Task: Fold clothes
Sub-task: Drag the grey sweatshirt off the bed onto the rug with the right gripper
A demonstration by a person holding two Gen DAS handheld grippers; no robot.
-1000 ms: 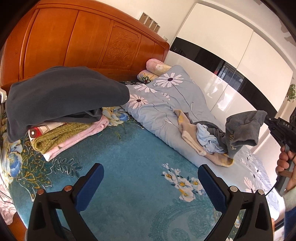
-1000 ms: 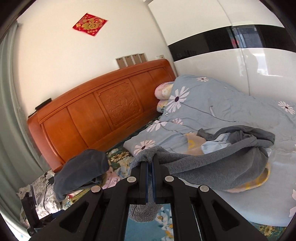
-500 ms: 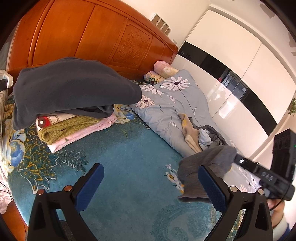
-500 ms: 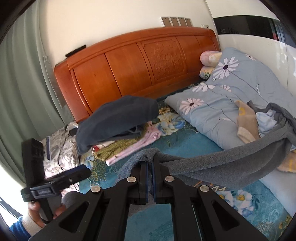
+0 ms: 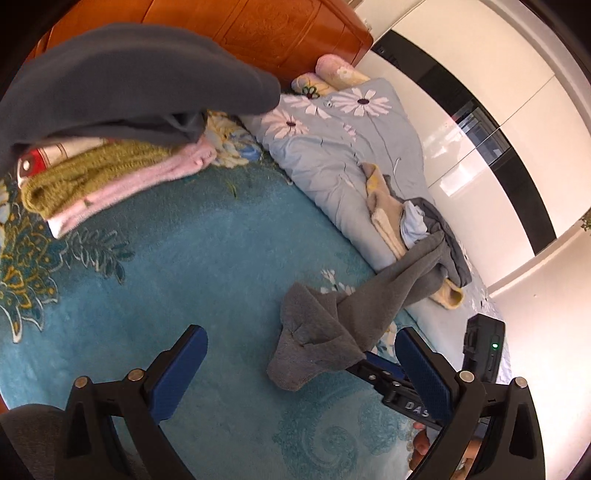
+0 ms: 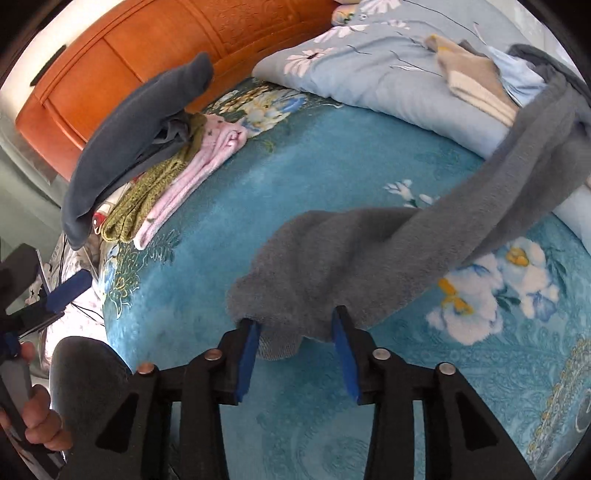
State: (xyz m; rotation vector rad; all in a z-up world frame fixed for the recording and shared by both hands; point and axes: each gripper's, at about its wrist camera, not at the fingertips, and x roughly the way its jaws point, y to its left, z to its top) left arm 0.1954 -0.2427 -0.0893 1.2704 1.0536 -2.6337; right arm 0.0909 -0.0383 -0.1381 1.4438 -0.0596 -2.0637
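Observation:
A grey fleece garment [image 6: 369, 258] stretches from the clothes pile on the quilt down onto the teal blanket; it also shows in the left wrist view [image 5: 332, 325]. My right gripper [image 6: 295, 332] is open, its blue pads on either side of the garment's near end, which lies loose between them. In the left wrist view the right gripper [image 5: 373, 365] sits at the garment's edge. My left gripper [image 5: 303, 369] is open and empty above the blanket, just left of the garment.
A stack of folded clothes [image 5: 103, 173] topped by a dark grey garment [image 5: 129, 77] lies by the wooden headboard [image 5: 258, 29]. A pale blue floral quilt [image 5: 332, 147] carries a pile of unfolded clothes [image 5: 406, 221]. The teal blanket [image 5: 184, 277] covers the bed.
My right gripper pulled the grey garment from the pile down to the teal blanket, then opened its jaws. The left gripper moved closer to the bed and the garment.

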